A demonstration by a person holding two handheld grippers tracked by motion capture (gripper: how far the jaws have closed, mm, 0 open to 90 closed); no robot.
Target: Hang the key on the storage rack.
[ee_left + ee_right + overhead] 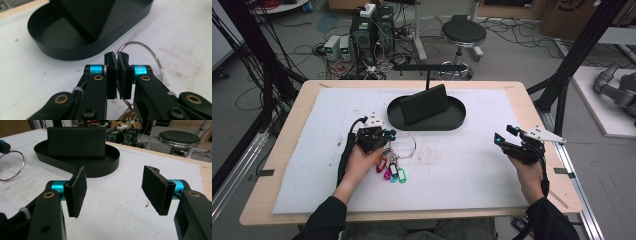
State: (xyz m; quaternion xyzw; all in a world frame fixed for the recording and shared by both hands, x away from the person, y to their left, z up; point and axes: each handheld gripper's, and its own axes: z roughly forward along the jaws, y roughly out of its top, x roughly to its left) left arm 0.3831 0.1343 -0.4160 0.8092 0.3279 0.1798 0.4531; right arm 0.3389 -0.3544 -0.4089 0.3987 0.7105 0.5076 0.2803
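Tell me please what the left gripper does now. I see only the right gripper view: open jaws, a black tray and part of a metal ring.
Observer: The left gripper is shut on the wire of the metal ring.
Operator: Does something hang on this ring?
Observer: Yes, coloured key tags hang from it, pink, blue and green among them.
Operator: Are the tags inside the tray?
Observer: No, they are over the white mat, on the person's side of the black tray.
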